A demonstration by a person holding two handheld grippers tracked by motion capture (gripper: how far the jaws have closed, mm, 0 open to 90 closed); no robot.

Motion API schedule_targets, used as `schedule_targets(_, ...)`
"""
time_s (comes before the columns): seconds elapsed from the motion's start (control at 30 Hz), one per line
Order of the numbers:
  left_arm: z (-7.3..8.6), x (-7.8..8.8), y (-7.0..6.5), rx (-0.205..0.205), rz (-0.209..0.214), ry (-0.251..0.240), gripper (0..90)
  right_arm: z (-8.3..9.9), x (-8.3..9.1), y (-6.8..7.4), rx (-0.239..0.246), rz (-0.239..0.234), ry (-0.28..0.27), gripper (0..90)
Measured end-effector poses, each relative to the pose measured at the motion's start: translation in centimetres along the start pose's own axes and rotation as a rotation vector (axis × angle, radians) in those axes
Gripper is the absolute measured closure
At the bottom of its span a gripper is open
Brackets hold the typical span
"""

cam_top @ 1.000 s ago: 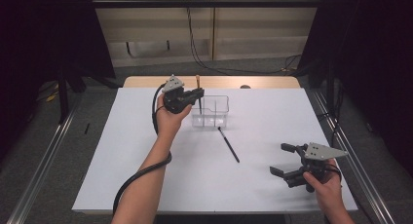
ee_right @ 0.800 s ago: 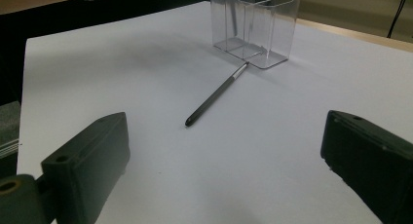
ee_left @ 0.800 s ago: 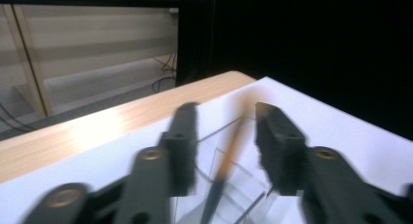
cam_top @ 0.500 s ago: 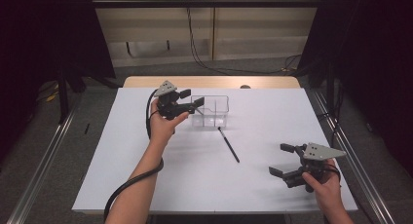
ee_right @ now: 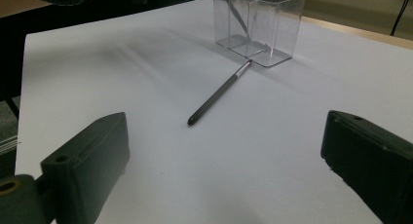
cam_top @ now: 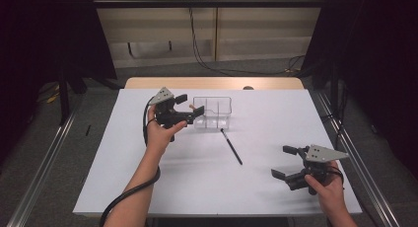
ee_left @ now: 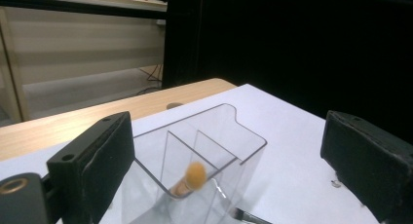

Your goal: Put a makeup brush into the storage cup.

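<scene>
Left gripper point(cam_top: 186, 104): held in the left hand point(cam_top: 160, 133) toward the desk's far edge, left of centre; jaws just opening, wide, nothing between them. Right gripper point(cam_top: 289, 162): in the right hand point(cam_top: 328, 185) near the front right corner; jaws wide apart, empty.

A white sheet point(cam_top: 207, 182) is covering most of a light wooden table point(cam_top: 212, 82), leaving a strip of wood showing at the far edge. Dark curtains point(cam_top: 44, 34) are hanging on both sides, a pale panelled wall point(cam_top: 256, 29) is standing behind with black cables point(cam_top: 197, 49) trailing down to the grey floor point(cam_top: 39, 138).
</scene>
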State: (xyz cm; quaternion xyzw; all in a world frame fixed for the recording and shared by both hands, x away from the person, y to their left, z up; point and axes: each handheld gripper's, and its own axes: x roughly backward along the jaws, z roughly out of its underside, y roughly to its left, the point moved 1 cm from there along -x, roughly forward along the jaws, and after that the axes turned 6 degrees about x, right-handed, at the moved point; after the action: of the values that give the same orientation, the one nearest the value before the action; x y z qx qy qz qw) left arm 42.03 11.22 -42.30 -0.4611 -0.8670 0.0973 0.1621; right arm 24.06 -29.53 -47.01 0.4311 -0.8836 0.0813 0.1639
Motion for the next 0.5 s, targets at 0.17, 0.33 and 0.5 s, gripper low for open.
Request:
schedule_targets(0.17, 0.3, 0.9, -0.1, -0.02, 0.025, -0.015, 1.5, 0.0, 0.0, 0.0, -0.003, 0.0, -0.005, 3.2)
schedule_targets(0.33, 0.7, 1.7, 0.0, -0.003, 0.042, -0.02, 0.0, 0.0, 0.0, 0.0, 0.001, 0.0, -0.004, 3.2)
schedule_targets(0.5, 1.2, 2.6, 0.1, -0.014, 0.05, -0.019, 0.0, 0.0, 0.0, 0.1, -0.001, 0.002, -0.004, 3.2)
